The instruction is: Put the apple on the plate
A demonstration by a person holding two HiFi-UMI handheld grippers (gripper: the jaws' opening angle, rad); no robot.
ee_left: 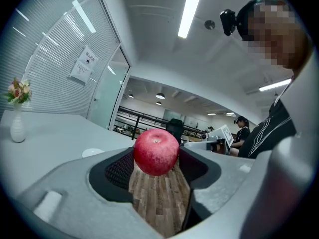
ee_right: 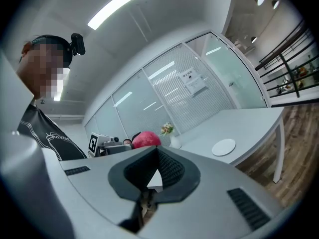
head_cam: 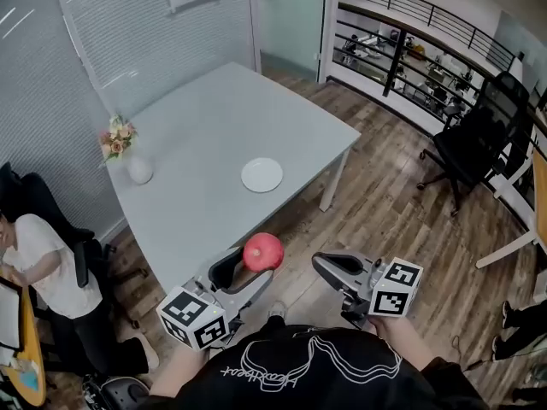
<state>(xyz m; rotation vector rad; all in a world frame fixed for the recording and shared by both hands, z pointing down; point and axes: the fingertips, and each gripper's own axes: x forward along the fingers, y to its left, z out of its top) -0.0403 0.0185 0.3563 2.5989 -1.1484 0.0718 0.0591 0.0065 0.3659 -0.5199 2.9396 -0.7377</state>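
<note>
A red apple (head_cam: 263,252) hangs in the air over the wooden floor, just short of the table's near edge. My left gripper (head_cam: 255,268) is shut on it, and in the left gripper view the apple (ee_left: 156,151) sits between the two dark pads. The white plate (head_cam: 261,175) lies bare on the grey table (head_cam: 205,118), beyond the apple; it also shows as the plate (ee_left: 92,153) and the plate (ee_right: 223,146). My right gripper (head_cam: 328,266) is to the right of the apple, shut and holding nothing. In the right gripper view its tips (ee_right: 152,151) meet, with the apple (ee_right: 145,139) behind them.
A white vase of flowers (head_cam: 135,166) stands at the table's left edge. A person sits on a chair (head_cam: 38,259) at the left. A black office chair (head_cam: 477,143) is to the right on the wooden floor, with a railing (head_cam: 410,24) behind.
</note>
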